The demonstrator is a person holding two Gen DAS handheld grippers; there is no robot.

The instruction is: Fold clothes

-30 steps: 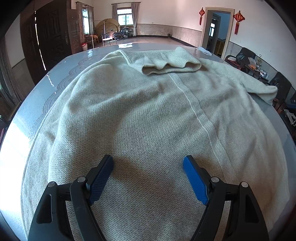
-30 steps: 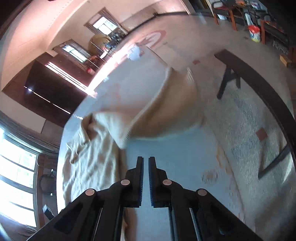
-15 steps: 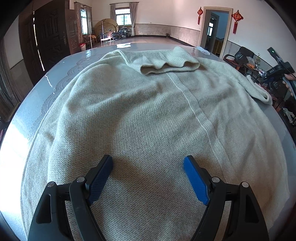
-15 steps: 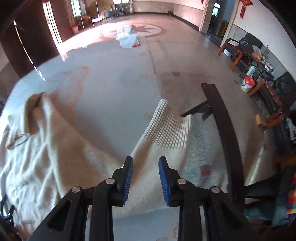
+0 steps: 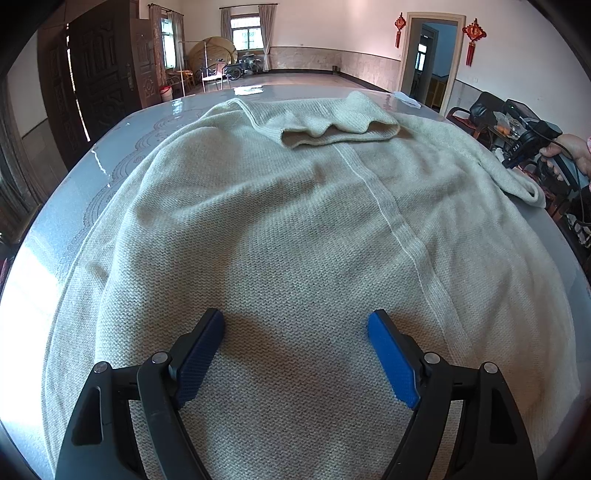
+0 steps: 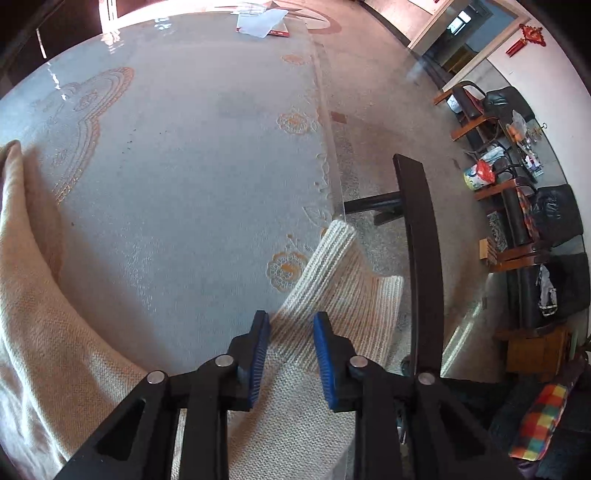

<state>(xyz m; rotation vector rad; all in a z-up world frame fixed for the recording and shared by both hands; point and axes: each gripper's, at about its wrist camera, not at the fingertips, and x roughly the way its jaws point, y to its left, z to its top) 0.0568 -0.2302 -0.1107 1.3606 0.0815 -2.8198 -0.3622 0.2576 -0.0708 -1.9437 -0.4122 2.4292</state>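
Big tiled room, glossy grey table (image 6: 184,177) filling most of it. Beige sweater (image 5: 295,229) lies flat across it, sleeve cuff (image 6: 343,280) hanging over the right edge. Left gripper (image 5: 295,354) hovers wide open above the sweater; right gripper (image 6: 291,350) is closing around the sleeve, pads not pressing it.

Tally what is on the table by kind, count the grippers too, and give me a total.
Sweaters: 1, the beige sweater spread over the table, one sleeve cuff at the table edge.
Paper items: 1, a white sheet with a red edge at the far end; what it is cannot be told.
Grippers: 2, the left gripper and the right gripper.
Total: 4
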